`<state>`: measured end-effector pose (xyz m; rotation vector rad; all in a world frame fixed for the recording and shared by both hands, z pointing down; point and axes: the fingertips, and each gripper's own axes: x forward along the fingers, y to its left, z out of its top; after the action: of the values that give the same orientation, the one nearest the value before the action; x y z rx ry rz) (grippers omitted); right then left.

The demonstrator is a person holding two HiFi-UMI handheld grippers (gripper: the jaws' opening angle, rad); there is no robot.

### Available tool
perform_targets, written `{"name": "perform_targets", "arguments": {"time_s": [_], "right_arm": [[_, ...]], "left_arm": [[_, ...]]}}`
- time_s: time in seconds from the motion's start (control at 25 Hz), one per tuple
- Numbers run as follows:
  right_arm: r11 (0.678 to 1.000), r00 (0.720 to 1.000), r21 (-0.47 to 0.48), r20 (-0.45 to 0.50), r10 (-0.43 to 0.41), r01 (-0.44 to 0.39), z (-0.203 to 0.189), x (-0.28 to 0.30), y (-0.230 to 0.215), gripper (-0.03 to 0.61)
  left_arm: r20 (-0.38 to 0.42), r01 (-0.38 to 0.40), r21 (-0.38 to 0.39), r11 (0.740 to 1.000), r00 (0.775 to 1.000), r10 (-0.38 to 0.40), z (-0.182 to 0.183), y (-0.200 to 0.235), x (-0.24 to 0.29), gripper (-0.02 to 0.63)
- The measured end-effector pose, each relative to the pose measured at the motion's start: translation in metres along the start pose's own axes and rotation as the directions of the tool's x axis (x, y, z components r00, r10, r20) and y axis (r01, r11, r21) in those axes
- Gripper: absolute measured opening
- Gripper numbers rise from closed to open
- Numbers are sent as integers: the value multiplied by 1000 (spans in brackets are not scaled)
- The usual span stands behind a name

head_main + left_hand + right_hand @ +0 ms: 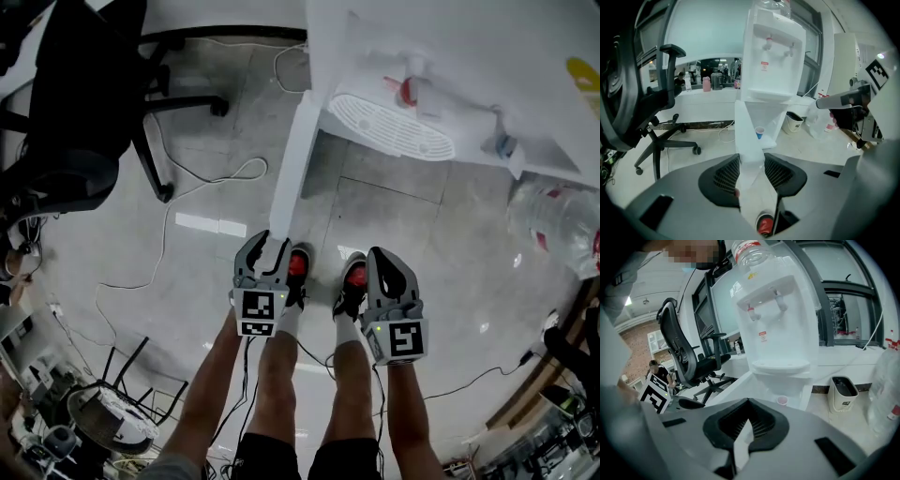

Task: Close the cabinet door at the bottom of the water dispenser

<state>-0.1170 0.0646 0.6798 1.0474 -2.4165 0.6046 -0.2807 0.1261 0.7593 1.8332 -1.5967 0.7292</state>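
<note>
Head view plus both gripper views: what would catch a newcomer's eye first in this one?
The white water dispenser stands straight ahead, its cabinet door swung wide out toward the person. The left gripper is clamped on that door's free edge, near the person's red shoes, while the right gripper hangs shut and empty beside it.

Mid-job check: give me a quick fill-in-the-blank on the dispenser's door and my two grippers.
1. The cabinet door at the bottom of the water dispenser stands ____.
2. The left gripper is clamped on the door's free ____.
3. A small paper ____ stands in the open cabinet.
4. The right gripper, jaws together, holds ____.

Missing words: open; edge; cup; nothing.
</note>
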Motion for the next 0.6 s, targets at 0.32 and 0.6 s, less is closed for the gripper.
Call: {"name": "perform_targets", "arguments": {"time_s": [0.32,0.6], "right_arm": [[999,1000,35,16,-25,24,-8,-24,-27,12],[996,998,70,30,-55,53,-15,-39,-49,12]], "left_arm": [[-17,39,34,999,999,-39,6,-38,7,189],[-32,76,83,994,997,-74,11,-63,16,192]]}}
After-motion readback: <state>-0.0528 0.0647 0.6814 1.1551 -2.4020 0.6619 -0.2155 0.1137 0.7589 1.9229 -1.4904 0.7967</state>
